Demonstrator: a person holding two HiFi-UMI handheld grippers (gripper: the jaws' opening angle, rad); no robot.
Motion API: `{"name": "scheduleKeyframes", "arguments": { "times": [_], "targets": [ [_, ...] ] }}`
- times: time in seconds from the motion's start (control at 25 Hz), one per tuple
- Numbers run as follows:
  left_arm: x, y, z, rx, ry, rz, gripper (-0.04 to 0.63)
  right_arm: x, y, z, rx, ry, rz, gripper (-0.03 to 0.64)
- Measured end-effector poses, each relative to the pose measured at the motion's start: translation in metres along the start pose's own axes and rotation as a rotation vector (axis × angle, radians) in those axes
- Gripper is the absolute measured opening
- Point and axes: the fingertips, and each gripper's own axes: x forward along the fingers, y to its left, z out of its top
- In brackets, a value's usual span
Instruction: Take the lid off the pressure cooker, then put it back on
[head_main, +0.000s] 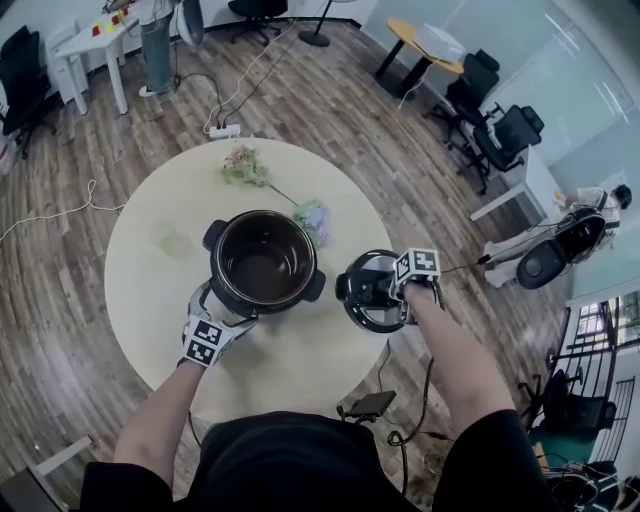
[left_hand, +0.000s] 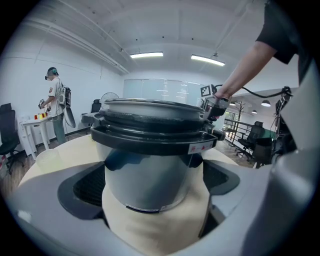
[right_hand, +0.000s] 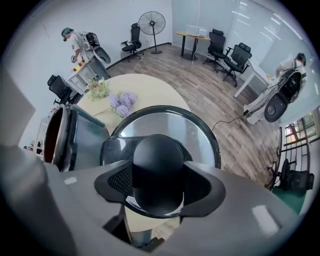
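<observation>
Head view: lid (head_main: 354, 292), knob (right_hand: 157, 172) clenched in right gripper (head_main: 385, 290), hangs just right of the open pressure cooker (head_main: 263, 262) clasped by left gripper (head_main: 222, 312).

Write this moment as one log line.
lid: off, held by right hand-held gripper | pot: open, gripped by left hand-held gripper

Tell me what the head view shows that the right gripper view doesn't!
Only the head view: straight down into the empty cooker pot, with the left tongs at its side. Only the right gripper view: the right tongs squeezing the lid by its black knob, up close. Both: the lid, the round table and the flowers.
</observation>
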Motion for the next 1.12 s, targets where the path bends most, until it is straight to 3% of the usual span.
{"name": "scheduleKeyframes", "arguments": {
  "times": [0.2, 0.52, 0.84, 1.12],
  "targets": [
    [0.0, 0.0, 0.001, -0.004, -0.009, -0.004, 0.588, -0.061, 0.031, 0.05, -0.054, -0.079, 0.023, 0.285],
    [-0.002, -0.002, 0.001, -0.01, -0.014, -0.003, 0.588, -0.123, 0.147, 0.099, -0.171, -0.154, 0.128, 0.285],
    [-0.001, -0.004, 0.006, -0.015, -0.021, -0.006, 0.588, -0.109, 0.264, 0.085, -0.248, -0.091, 0.235, 0.285],
    [-0.002, -0.003, 0.005, -0.012, -0.033, -0.006, 0.588, -0.089, 0.309, 0.068, -0.364, -0.032, 0.177, 0.285]
  ]
}}
